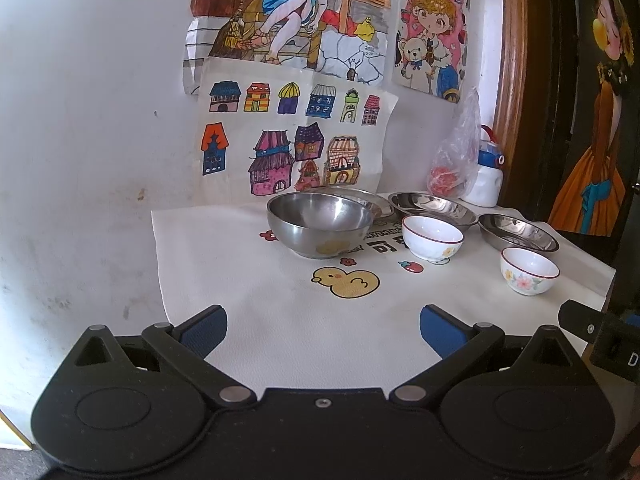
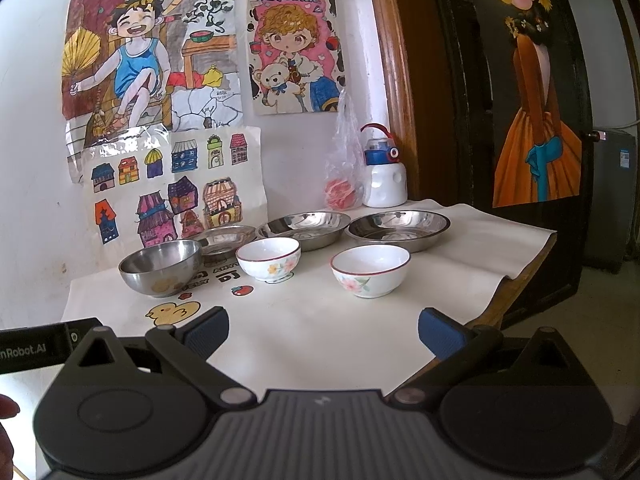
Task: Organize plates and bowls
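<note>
Evidently nothing sorted yet: steel bowl [image 2: 160,266] far left, two china bowls [image 2: 269,259] mid-counter, three steel plates [image 2: 398,229] in a far row, all apart, unstacked. Left gripper [image 1: 323,330] and right gripper [image 2: 323,332] hover near, fingers spread, empty.

A lived-in home is being shown, most likely a family room with a child in it. A white wall [image 2: 32,208] is being covered with hand-coloured drawings: a row of small houses [image 2: 172,188], a laughing boy with a fan [image 2: 132,52], and a curly-haired figure with a teddy bear [image 2: 292,48]. A small table is being protected by a white cloth [image 2: 320,332] printed with a yellow duck [image 2: 172,312]. A child's water bottle [image 2: 384,176] and a plastic bag [image 2: 342,168] are being kept by the wall, beside a wooden door frame [image 2: 400,92]. Steel dishes [image 2: 396,228] and flowered bowls [image 2: 370,270] are being laid out.
</note>
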`<state>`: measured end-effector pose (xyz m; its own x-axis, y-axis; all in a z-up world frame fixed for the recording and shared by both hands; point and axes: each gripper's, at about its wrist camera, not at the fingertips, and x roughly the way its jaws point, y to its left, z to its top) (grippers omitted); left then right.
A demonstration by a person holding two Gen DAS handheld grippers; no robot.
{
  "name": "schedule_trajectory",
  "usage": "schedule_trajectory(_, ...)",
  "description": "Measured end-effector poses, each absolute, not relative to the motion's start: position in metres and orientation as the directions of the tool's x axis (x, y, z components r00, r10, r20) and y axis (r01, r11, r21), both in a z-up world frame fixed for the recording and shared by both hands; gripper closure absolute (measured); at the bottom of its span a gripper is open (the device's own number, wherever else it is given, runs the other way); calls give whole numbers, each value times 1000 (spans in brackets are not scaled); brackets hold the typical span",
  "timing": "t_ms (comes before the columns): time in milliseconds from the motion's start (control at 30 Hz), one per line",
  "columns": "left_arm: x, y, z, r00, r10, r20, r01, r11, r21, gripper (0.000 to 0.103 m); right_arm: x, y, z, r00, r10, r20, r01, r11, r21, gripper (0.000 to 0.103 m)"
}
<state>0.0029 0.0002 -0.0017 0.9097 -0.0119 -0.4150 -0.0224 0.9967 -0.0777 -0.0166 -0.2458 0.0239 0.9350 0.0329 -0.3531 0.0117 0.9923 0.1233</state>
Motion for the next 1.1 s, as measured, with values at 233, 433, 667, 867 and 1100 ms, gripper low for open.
schedule_trajectory(233,3,1,-2,910,-12,-415,-22,997,-76,1,-17,-245,24,935,32,-352,12,992,122,0)
schedule_trajectory(433,3,1,-2,909,-11,-416,-23,997,-77,1,-16,-245,24,936,32,-351,11,993,121,0)
schedule_trajectory(667,3,0,-2,909,-11,-416,-23,997,-78,1,-17,-244,24,937,31,-348,11,993,118,0)
schedule_trajectory(867,3,1,-2,909,-13,-417,-22,997,-79,1,-17,-244,24,937,31,-348,11,993,117,0)
schedule_trajectory(1100,3,0,-3,908,-8,-418,-27,997,-78,1,-17,-244,25,937,30,-347,11,993,117,0)
